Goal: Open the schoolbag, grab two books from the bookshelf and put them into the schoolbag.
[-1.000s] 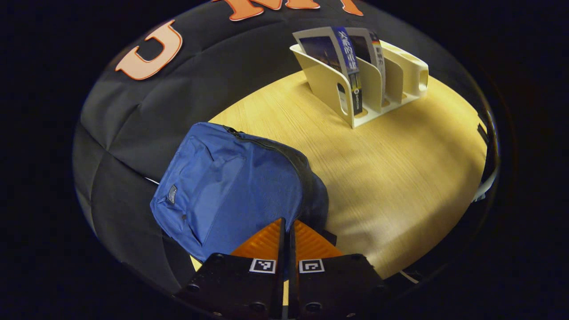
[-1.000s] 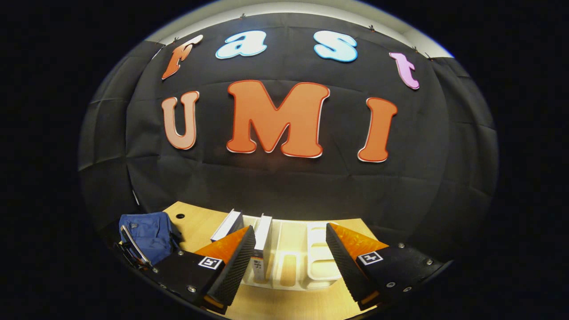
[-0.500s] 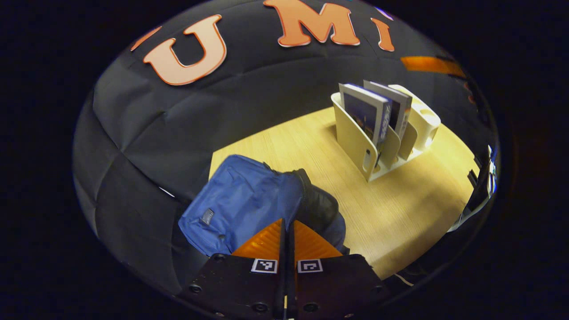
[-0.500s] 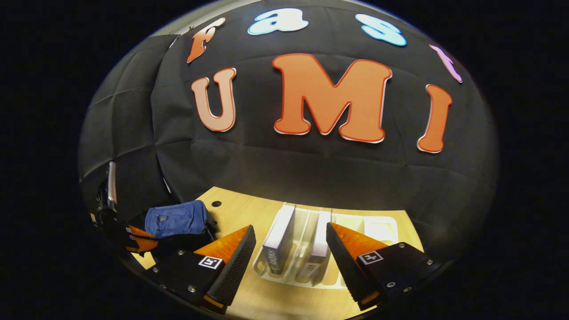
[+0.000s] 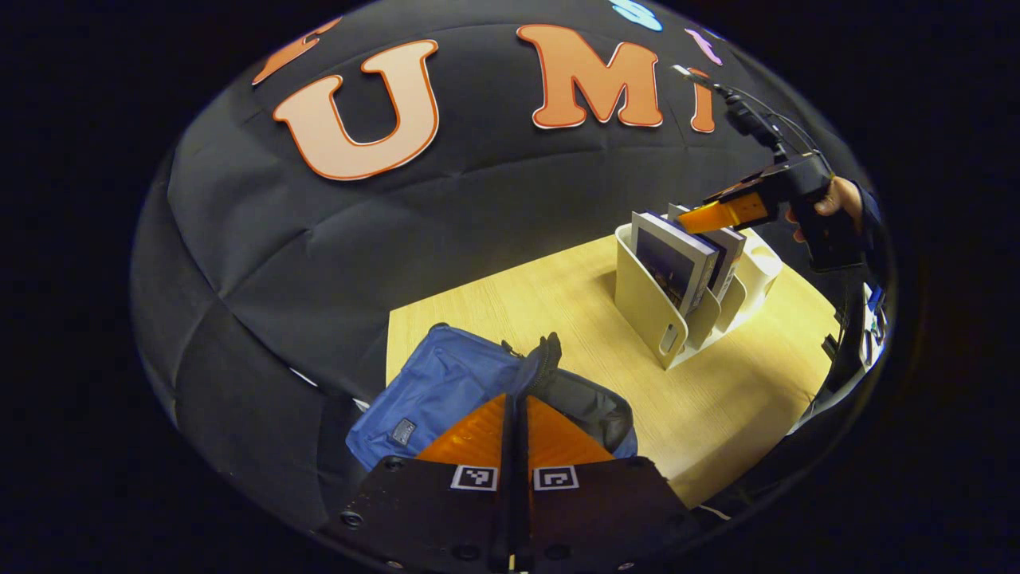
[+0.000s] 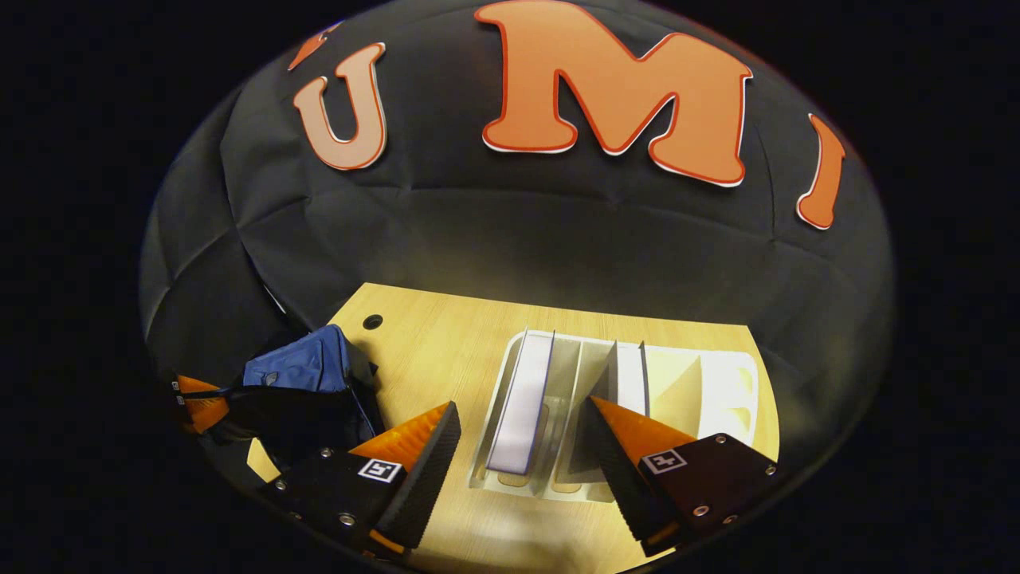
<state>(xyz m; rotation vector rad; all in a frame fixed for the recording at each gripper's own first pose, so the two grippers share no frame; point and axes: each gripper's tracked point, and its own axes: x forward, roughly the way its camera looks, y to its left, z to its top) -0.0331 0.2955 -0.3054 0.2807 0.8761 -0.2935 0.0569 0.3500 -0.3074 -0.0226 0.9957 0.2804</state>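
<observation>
Two upright books [image 6: 522, 402] stand in our cream plastic bookshelf [image 6: 737, 383]; right gripper [image 6: 522, 446], fingers spread, hovers directly above, straddling one. Left gripper [image 5: 516, 422], fingers pressed together, lifts the blue schoolbag [image 5: 446, 383].

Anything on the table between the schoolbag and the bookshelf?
Nothing: in the left gripper view, bare table separates the schoolbag from the bookshelf.

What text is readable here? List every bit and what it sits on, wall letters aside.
None can be read.
Front book cover: any print blurred.
Schoolbag patch: too small.
Left gripper squares: patterns, no words.
</observation>
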